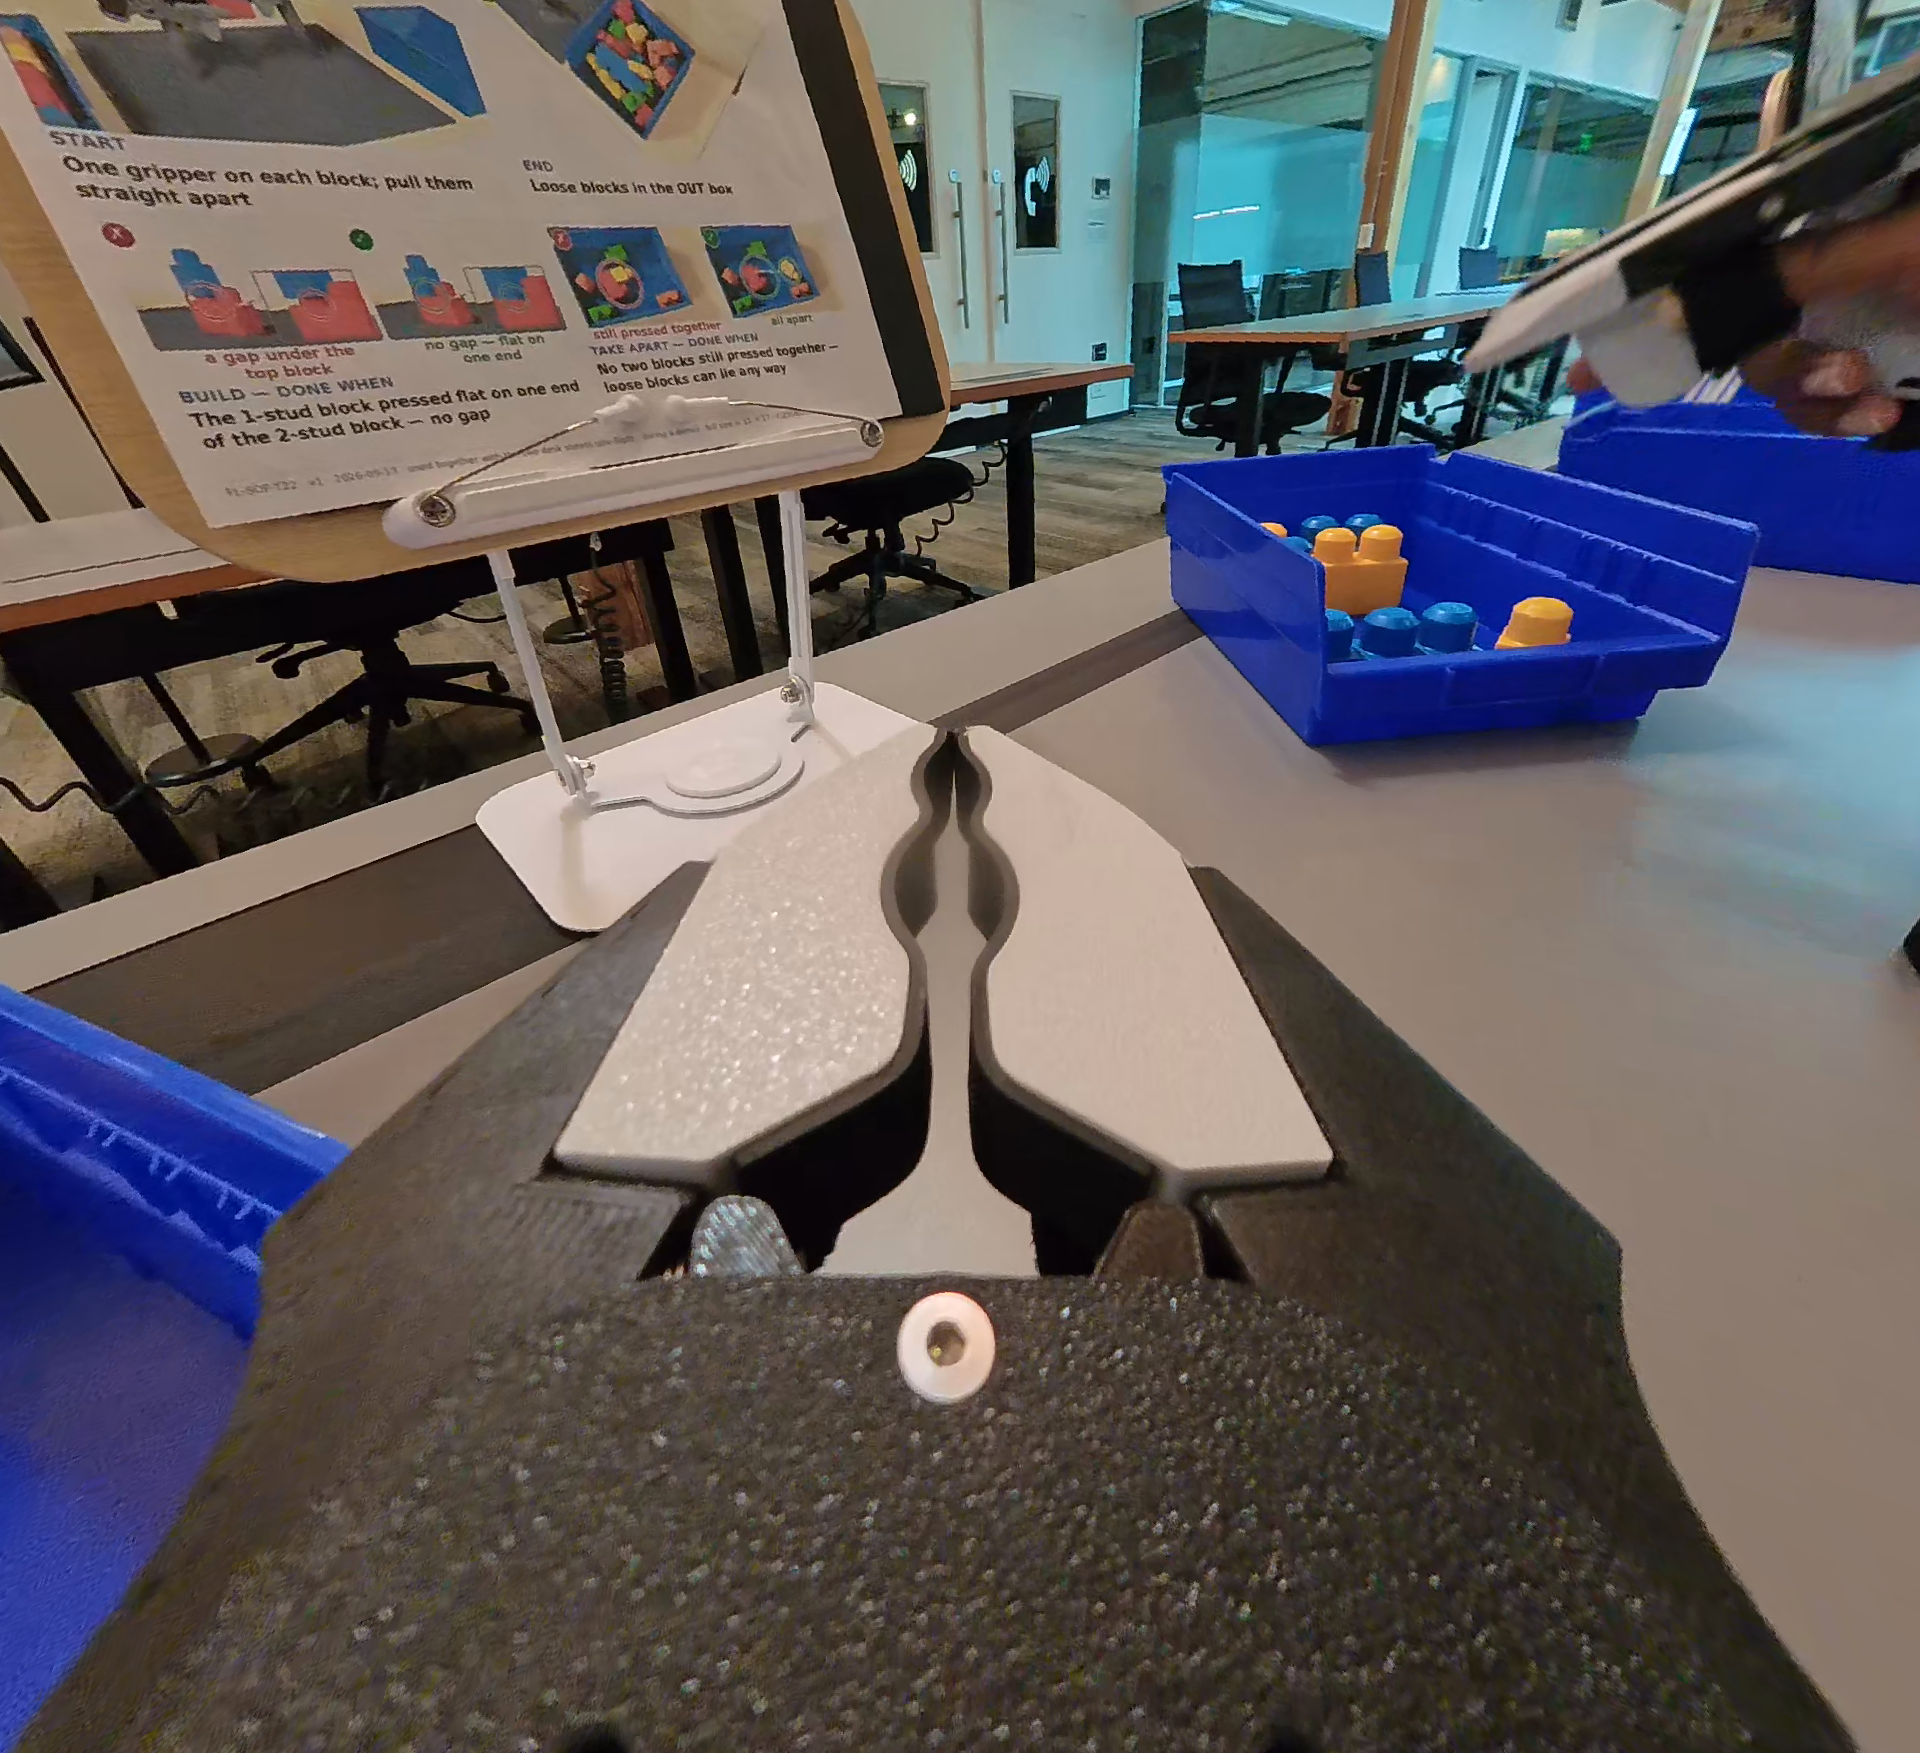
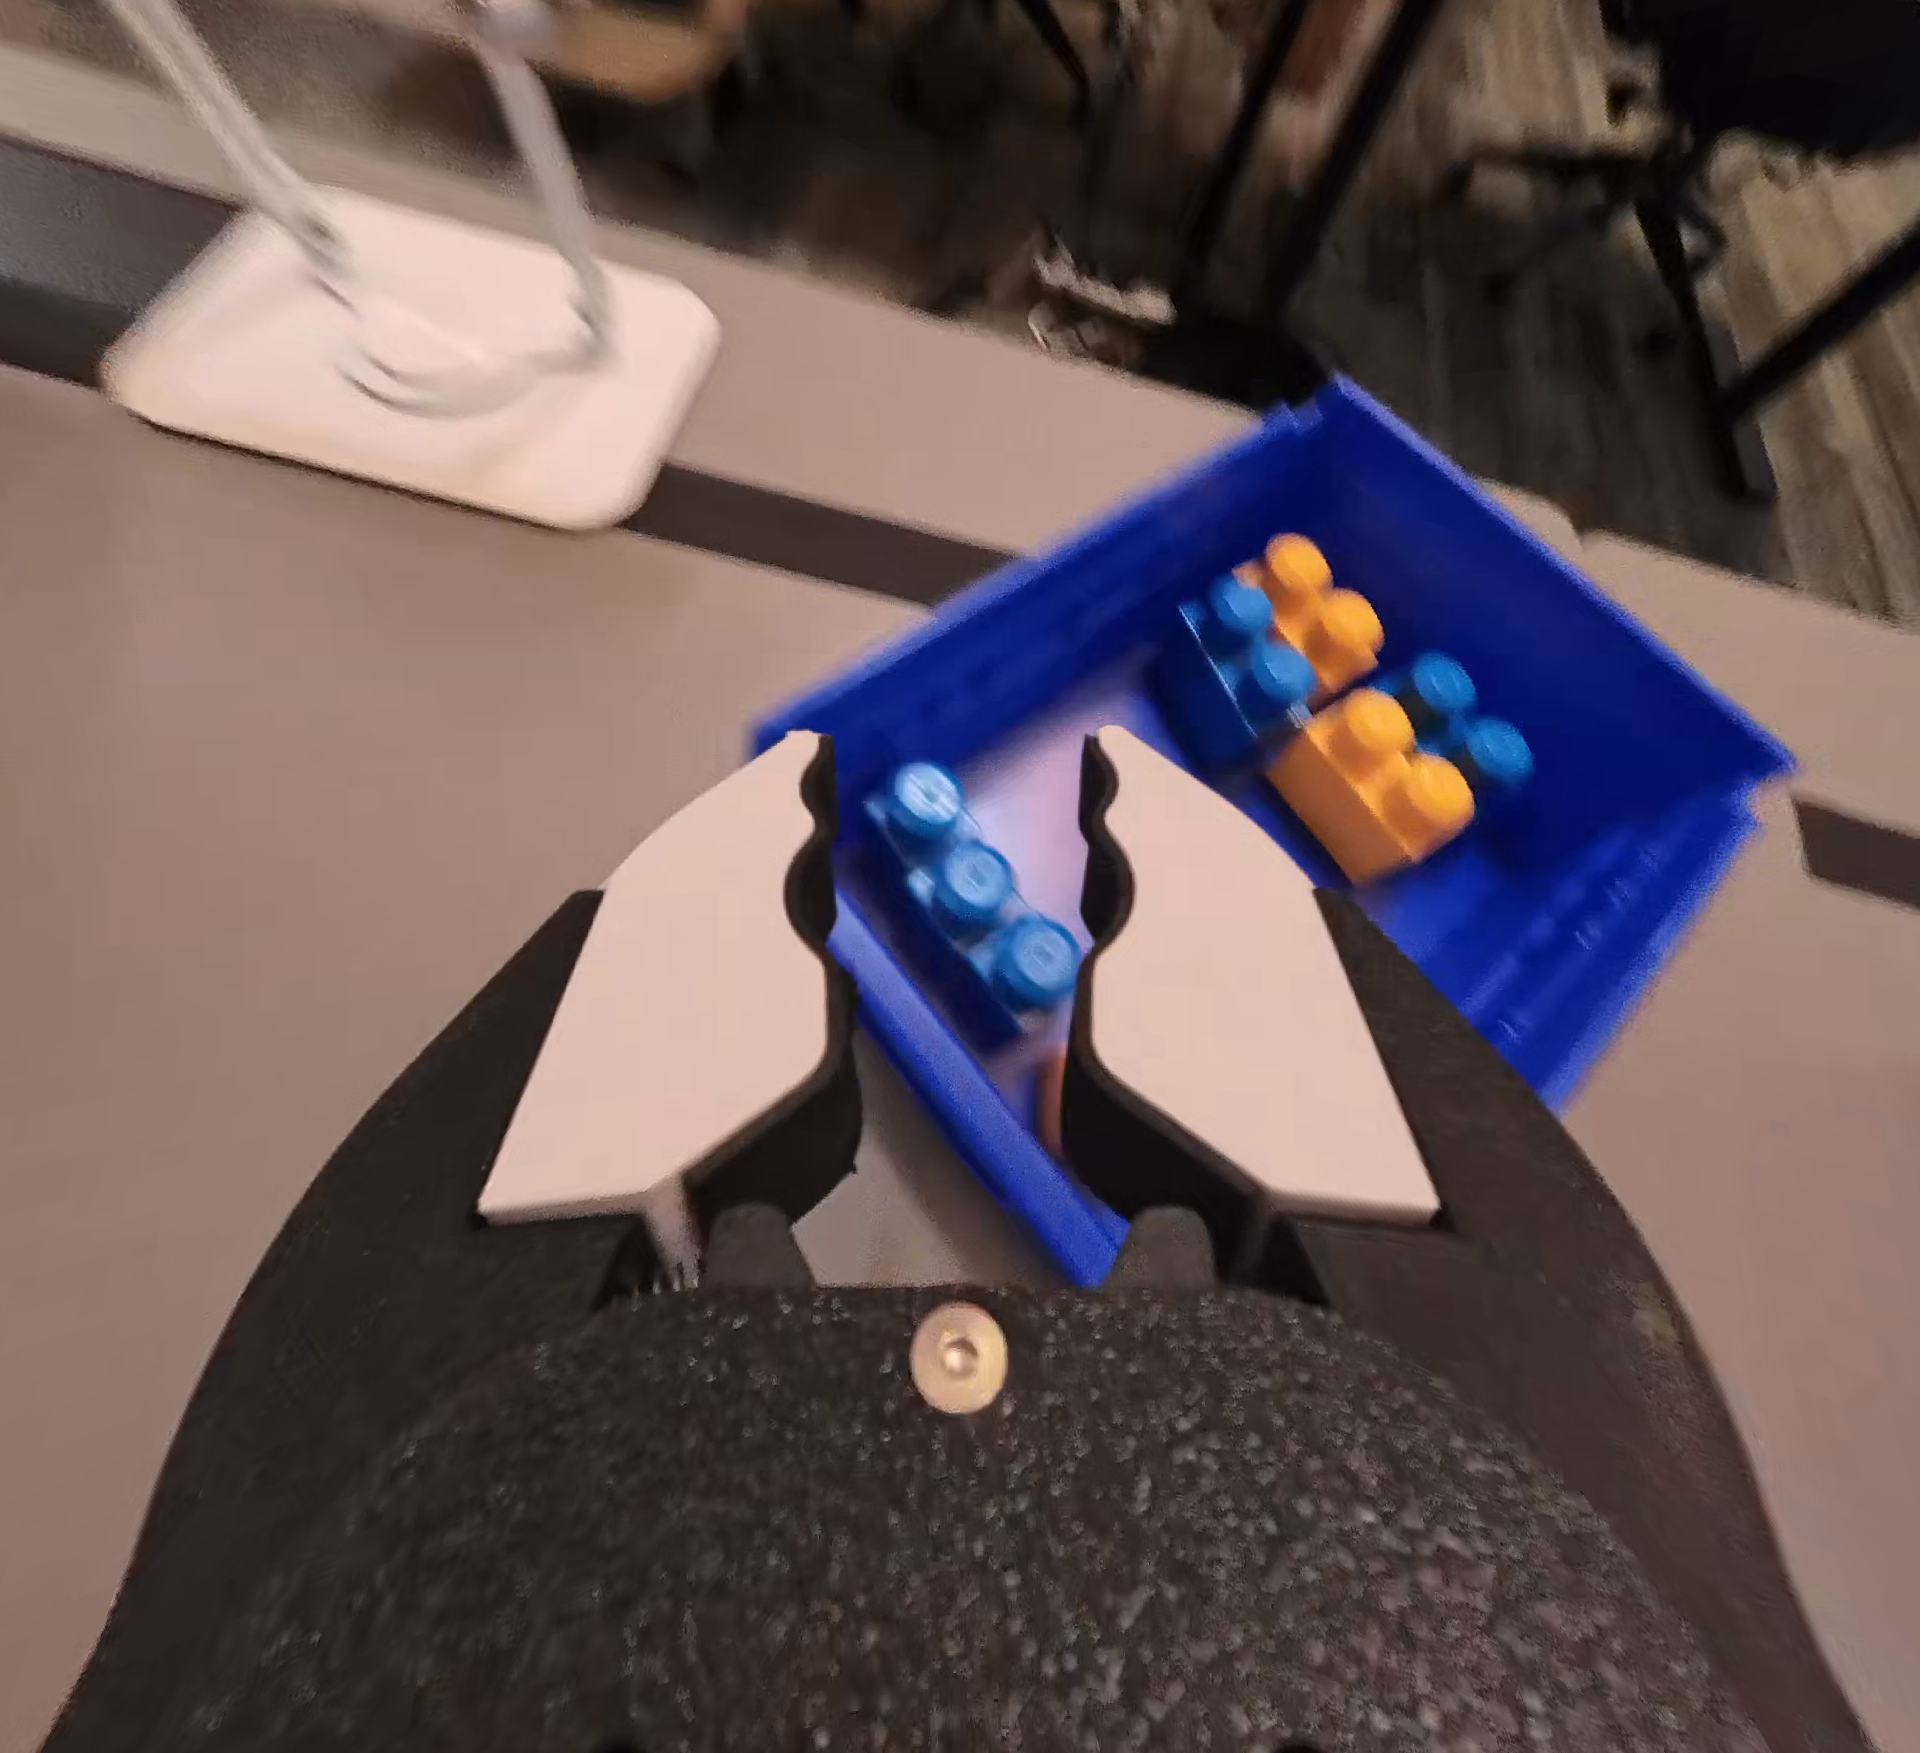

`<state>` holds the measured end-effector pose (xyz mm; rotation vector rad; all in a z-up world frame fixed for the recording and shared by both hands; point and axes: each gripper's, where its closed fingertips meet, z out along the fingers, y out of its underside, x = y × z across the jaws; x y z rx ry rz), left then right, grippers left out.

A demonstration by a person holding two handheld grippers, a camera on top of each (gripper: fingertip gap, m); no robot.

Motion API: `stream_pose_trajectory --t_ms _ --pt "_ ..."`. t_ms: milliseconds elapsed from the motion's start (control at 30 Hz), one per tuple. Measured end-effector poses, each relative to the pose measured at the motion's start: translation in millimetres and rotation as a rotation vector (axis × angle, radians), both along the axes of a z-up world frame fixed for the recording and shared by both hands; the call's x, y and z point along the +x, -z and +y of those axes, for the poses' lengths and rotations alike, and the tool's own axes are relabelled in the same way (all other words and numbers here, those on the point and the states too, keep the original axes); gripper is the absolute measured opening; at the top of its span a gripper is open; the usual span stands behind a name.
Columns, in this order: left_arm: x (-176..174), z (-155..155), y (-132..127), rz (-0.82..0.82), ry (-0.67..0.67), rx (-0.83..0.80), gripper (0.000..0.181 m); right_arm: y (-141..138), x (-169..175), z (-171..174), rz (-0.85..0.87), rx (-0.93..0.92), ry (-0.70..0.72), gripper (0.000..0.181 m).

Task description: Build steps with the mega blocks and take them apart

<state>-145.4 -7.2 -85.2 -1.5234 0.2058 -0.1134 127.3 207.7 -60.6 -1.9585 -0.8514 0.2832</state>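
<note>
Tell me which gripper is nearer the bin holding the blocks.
Right. The right gripper hovers open right over the bin, fingers framing a blue block. The left gripper is shut and off to the bin's left, above bare table.

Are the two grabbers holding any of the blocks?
No, neither. The left gripper is shut on nothing above the table. The right gripper is open over the blue bin; the blocks lie inside it.
</note>
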Motion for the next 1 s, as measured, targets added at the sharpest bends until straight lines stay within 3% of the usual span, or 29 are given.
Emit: stream_pose_trajectory --t_ms 67,167,400,600,667,833,900,1000 --pt "-0.8 -0.2 -0.2 0.005 -0.004 0.001 0.000 -19.8 -26.1 -17.9 0.106 0.057 -0.089 0.043" --pt "-6.0 -0.4 -0.3 0.012 -0.032 -0.001 0.000 -26.2 -63.4 -47.4 0.233 0.071 -0.223 0.042" --pt "-52.0 -5.1 -2.3 0.000 -0.239 0.003 0.001 11.0 -122.0 -88.2 0.426 0.096 -0.364 0.033" --pt "-136.7 -29.8 4.6 0.042 -0.593 -0.020 0.005 63.2 -131.9 -84.4 0.445 0.052 -0.329 0.011" --pt "-172.6 -45.7 9.1 0.048 -0.732 -0.059 0.012 71.1 -131.5 -83.9 0.456 0.028 -0.328 0.000" --pt "-243.8 -100.6 2.2 0.096 -0.977 -0.184 0.032 75.3 -130.0 -87.0 0.444 0.035 -0.355 0.000" --pt "-262.0 -121.3 -6.8 0.130 -1.018 -0.253 0.030 73.4 -130.5 -89.8 0.446 0.037 -0.375 0.000" --pt "-280.9 -127.4 9.4 0.107 -0.934 -0.513 0.039 72.7 -132.8 -94.5 0.458 0.013 -0.402 0.000"
